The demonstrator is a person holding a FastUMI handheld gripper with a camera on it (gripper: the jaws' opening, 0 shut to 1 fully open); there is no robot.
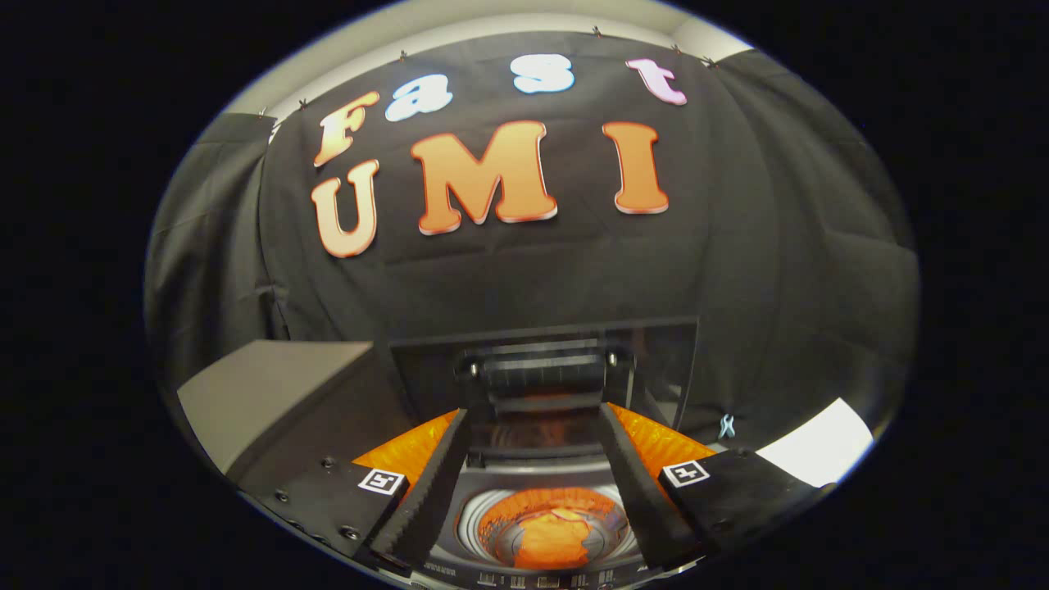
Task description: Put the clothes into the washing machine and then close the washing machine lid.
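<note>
While claw (534,414) gapes, orange clothes (551,537) sit in washer drum (492,512), lid (541,360) up.

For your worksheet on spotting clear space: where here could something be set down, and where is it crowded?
Free: the grey flat surface beside the washing machine's raised lid. The white patch on the other side looks bare too. Crowded: the drum holds orange clothes, between the open tool fingers.

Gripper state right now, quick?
Gripper: open, holding nothing; fingers spread above the washing machine drum, orange clothes already inside, lid still up.
</note>
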